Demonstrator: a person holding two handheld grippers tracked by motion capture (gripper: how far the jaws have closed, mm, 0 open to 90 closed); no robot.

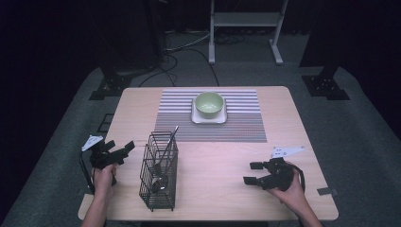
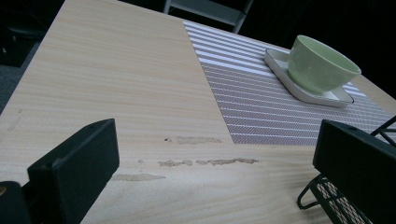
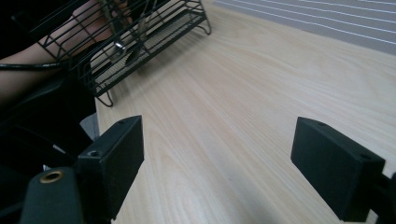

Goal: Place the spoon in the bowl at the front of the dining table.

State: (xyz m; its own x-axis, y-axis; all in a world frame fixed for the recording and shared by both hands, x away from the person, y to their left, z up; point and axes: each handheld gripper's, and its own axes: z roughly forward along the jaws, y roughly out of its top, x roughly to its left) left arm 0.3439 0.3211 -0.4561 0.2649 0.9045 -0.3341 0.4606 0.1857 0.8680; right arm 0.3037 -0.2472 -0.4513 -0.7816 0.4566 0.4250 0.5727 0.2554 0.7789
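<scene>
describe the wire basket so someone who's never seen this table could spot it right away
On the pale wooden table, look near the front edge, left of centre, below the striped placemat. There stands a tall black wire-mesh caddy holding metal cutlery, the only see-through cage there.

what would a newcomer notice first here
Probably the black wire caddy with cutlery standing in it, at the near left of the table, between the two open hand-held grippers: the left hand-held gripper and the right hand-held gripper. Farther back, a green bowl sits on a white plate on a striped mat.
</scene>
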